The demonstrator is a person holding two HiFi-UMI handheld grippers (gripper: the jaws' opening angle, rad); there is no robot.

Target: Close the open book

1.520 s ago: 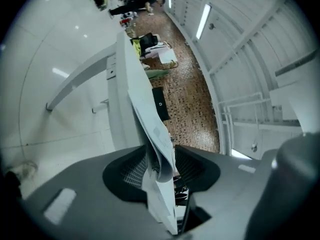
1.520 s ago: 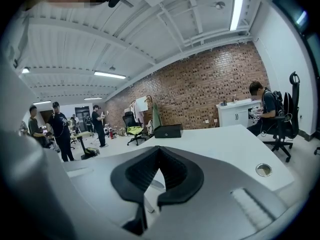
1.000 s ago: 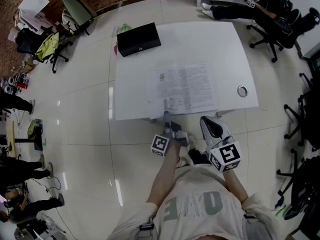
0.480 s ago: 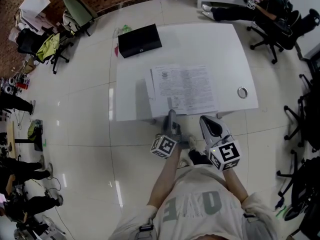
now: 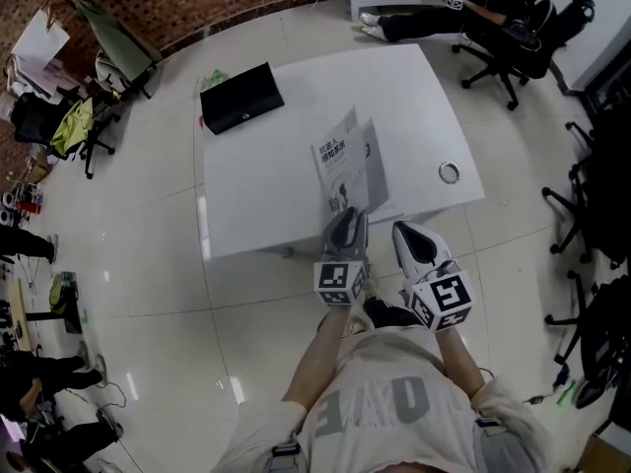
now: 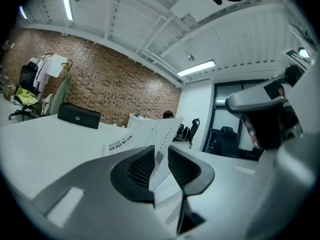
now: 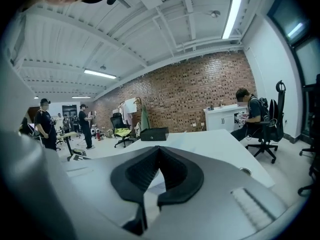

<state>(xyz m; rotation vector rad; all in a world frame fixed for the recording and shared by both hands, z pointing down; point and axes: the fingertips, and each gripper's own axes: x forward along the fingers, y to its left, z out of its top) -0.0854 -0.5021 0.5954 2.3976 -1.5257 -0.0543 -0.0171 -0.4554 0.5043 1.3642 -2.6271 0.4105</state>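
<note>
A white book with printed pages (image 5: 347, 166) lies on a white rectangular table (image 5: 256, 195), at the edge nearest the person, about mid-width. Its left half stands lifted, roughly upright over the flat right half, so the closing looks about halfway done. The grey left gripper (image 5: 345, 223) has that raised half between its black jaws, which are opening, with a gap showing. The grey right gripper (image 5: 409, 236) hovers beside it, tips together, empty. Left to do: fold the raised half down flat.
</note>
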